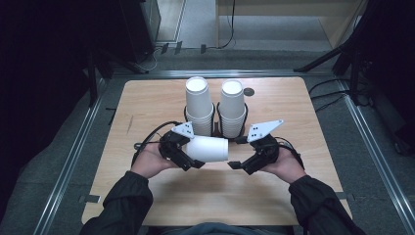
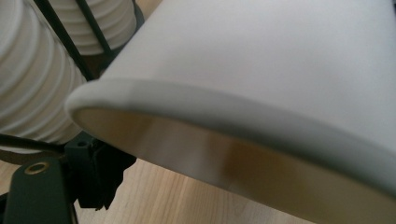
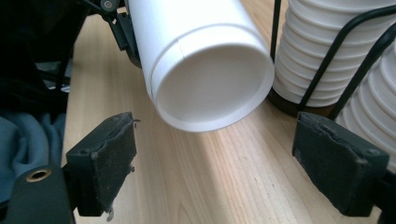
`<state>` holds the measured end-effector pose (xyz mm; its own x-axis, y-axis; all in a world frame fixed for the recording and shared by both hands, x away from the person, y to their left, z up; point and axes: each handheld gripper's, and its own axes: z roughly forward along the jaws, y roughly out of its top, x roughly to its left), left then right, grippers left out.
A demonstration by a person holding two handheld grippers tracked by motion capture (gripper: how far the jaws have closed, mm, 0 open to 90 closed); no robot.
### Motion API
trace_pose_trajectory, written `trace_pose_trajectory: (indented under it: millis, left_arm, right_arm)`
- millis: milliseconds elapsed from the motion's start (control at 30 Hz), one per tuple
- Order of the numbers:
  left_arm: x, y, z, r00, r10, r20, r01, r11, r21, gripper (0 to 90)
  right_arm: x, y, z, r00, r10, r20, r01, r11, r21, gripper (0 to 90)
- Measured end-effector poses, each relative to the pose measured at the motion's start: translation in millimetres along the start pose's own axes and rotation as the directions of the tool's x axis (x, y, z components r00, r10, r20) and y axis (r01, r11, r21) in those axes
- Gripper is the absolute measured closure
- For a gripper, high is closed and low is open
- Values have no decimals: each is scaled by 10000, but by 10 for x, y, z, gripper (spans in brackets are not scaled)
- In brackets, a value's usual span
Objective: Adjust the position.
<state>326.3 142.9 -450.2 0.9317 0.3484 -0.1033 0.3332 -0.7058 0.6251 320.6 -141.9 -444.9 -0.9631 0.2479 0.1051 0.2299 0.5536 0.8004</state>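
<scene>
A: Both forearms in from the near edge, wrists turned inward toward the paper cup (image 1: 209, 148).

B: Left gripper (image 1: 188, 159) clamped on the cup's mouth end, cup lying sideways above the table (image 1: 147, 105). Right gripper (image 1: 243, 159) just off the cup's base, jaws spread wide, nothing between them.

A: Beyond the cup, two cup stacks (image 1: 198, 105) in a black wire rack (image 1: 216, 125).

B: Left jaws mostly hidden behind the cup's rim.

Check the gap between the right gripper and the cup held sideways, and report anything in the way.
Nothing visible: bare table lies between the open right gripper and the white cup, held by the left gripper.
</scene>
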Motion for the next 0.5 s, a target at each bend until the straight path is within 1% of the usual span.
trace_pose_trajectory:
  millis: [33, 100, 133, 200, 300, 367, 433, 500]
  left_arm:
    - [10, -1, 18, 10000, -76, 30, 76, 9999, 105, 114]
    - [19, -1, 34, 10000, -32, -34, 33, 9996, 290, 114]
    - [23, 0, 45, 10000, -70, -10, 71, 9993, 374, 114]
    - [23, 4, 68, 9998, -52, -170, 62, 9983, 582, 114]
    - [37, 4, 114, 9997, -73, -217, 92, 9960, 889, 114]
    - [39, 2, 154, 9994, -71, -333, 106, 9944, 1051, 114]
    - [35, 3, 191, 9993, -68, -365, 114, 9920, 1256, 114]
    - [36, 10, 225, 9995, -82, -307, 125, 9896, 1436, 114]
  right_arm:
    - [-2, -1, 7, 10000, 7, 62, -7, 10000, 50, 140]
    - [-4, -4, 13, 9997, -33, 247, 30, 9999, 121, 140]
    - [-10, -5, 14, 9998, -7, 217, 4, 9999, 144, 140]
    - [-15, -8, 17, 9996, 10, 271, -14, 9999, 166, 140]
    - [-24, -15, 36, 9997, 2, 245, -8, 9997, 248, 140]
    - [-22, -18, 53, 9998, 38, 215, -46, 9994, 355, 140]
    - [-26, -19, 77, 9998, -50, 204, 41, 9991, 424, 140]
    - [-26, -19, 107, 9998, -59, 194, 49, 9986, 528, 140]
